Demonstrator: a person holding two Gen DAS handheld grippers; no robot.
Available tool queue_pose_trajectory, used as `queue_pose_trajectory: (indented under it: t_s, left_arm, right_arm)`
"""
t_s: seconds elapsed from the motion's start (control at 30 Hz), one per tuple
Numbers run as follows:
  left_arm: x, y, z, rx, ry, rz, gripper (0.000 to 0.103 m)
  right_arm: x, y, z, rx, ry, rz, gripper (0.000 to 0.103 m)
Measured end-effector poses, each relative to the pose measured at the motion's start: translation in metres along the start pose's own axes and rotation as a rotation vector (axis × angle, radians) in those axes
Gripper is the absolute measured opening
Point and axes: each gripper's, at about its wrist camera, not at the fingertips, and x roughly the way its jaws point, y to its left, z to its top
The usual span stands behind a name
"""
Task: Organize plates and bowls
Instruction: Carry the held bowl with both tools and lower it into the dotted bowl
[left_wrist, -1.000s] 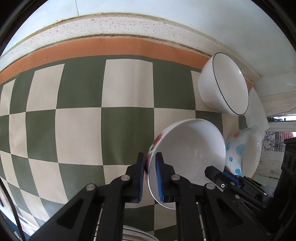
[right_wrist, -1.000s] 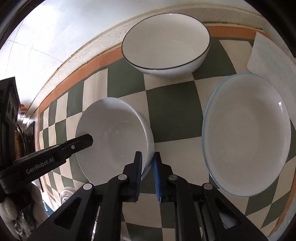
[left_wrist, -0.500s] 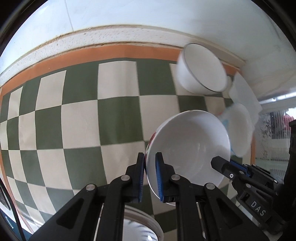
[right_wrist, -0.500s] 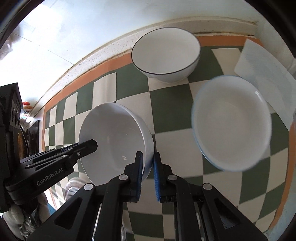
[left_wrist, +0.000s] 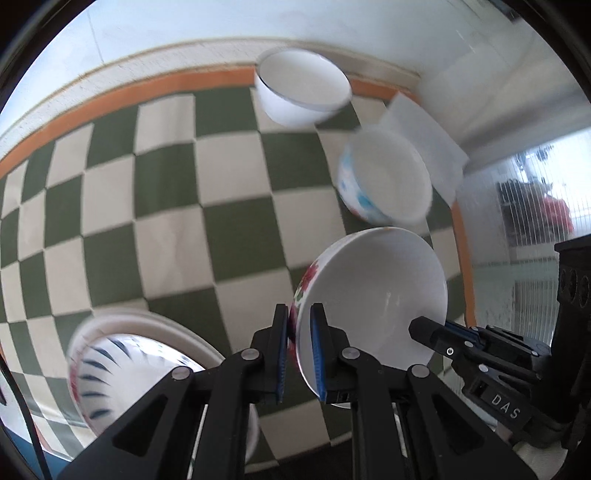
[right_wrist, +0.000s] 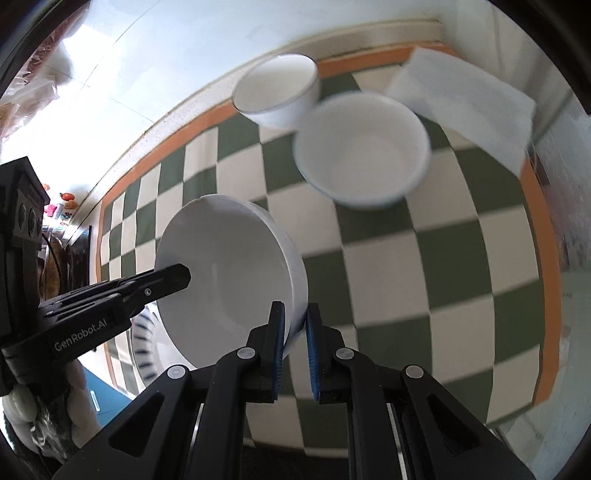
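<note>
Now both grippers pinch one floral bowl by opposite rims: left gripper, right gripper. Keep it level & lower slowly onto striped bowl.

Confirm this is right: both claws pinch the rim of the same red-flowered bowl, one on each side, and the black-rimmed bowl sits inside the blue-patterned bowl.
One thing is wrong: the black-rimmed bowl is not inside the blue-patterned bowl. It stands on the checked cloth beside it, nearer the wall, as the left wrist view shows. The rest holds: the left claw and right claw each pinch the rim of the red-flowered bowl.
</note>
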Motion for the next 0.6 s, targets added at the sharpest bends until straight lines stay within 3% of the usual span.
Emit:
queue_pose_trajectory:
  t_s: [0.3,0.6]
  left_arm:
    - [0.053,-0.014,-0.027,-0.008,0.102,0.025,0.01]
    - [0.072,-0.026,-0.034,0.004,0.129,0.056,0.01]
  right_arm:
    - [0.022,-0.049,-0.035,0.051,0.05,-0.002,0.013]
    - [0.047,-0.078,-0.044,0.072,0.108,-0.004,0.012]
